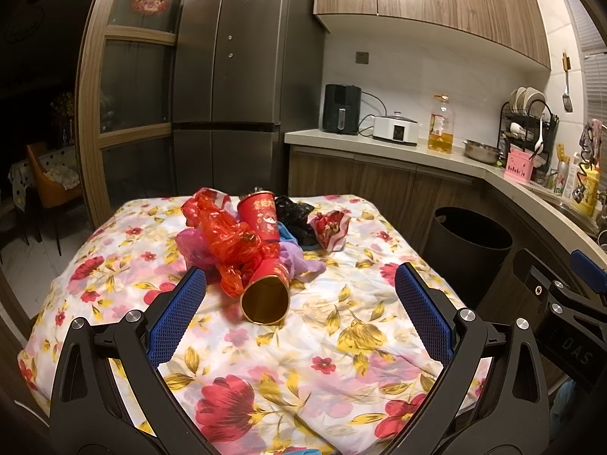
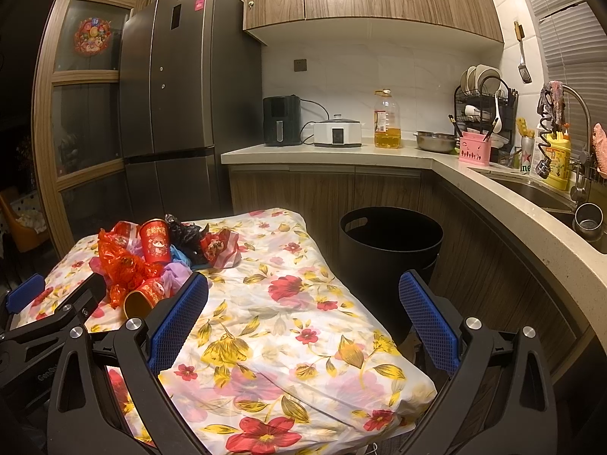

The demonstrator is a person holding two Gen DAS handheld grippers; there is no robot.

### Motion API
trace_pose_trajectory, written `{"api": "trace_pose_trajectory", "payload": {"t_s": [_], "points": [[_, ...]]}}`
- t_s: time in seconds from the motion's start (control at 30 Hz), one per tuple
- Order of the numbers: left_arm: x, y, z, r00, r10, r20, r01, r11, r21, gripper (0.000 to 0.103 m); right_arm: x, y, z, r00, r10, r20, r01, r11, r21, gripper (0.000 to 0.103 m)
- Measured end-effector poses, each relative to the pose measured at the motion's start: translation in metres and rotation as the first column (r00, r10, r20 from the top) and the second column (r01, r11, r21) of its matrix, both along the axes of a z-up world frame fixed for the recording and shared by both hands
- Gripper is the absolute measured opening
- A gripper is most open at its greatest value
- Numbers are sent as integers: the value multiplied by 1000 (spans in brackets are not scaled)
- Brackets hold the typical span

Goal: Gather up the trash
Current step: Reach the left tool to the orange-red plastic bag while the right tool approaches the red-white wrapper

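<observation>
With both grippers spread wide and empty, the left gripper [image 1: 299, 299] should advance onto the tipped red cup [image 1: 267, 292] lying just ahead between its fingers, pinching its wall gently.

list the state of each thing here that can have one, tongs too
left tongs: open, holding nothing
right tongs: open, holding nothing
tipped red paper cup: on its side, mouth toward the camera
second red paper cup: upright in the pile
red plastic bag: crumpled
black plastic bag: crumpled
black trash bin: lidless, upright
fridge: doors closed
</observation>
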State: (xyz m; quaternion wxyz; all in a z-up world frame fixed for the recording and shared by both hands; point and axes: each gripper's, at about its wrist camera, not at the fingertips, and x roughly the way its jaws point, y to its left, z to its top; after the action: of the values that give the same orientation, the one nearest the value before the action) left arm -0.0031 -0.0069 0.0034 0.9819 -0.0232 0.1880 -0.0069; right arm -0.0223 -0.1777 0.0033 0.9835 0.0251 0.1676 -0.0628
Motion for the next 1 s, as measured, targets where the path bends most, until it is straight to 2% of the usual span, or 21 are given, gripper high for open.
{"api": "trace_pose_trajectory", "payload": {"t_s": [0.2, 0.43, 0.63, 0.9, 1.0], "points": [[0, 2, -1, 1000, 1, -2, -1, 1000, -9, 98, 4, 3, -4, 1000, 4, -5, -4, 1000, 7, 98], [3, 23, -10, 999, 33, -2, -33, 998, -47, 98, 14, 6, -12, 999, 37, -8, -37, 999, 28, 98], [11, 41, -21, 993, 120, 18, -120, 992, -41, 98, 27, 8, -21, 998, 67, -12, -66, 997, 48, 98], [33, 59, -43, 981, 193, -16, -193, 981, -12, 98, 48, 17, -34, 992, 123, -20, -122, 991, 53, 98], [40, 71, -45, 972, 233, -7, -234, 972, -35, 98, 56, 22, -38, 989, 151, -9, -150, 987, 53, 98]]}}
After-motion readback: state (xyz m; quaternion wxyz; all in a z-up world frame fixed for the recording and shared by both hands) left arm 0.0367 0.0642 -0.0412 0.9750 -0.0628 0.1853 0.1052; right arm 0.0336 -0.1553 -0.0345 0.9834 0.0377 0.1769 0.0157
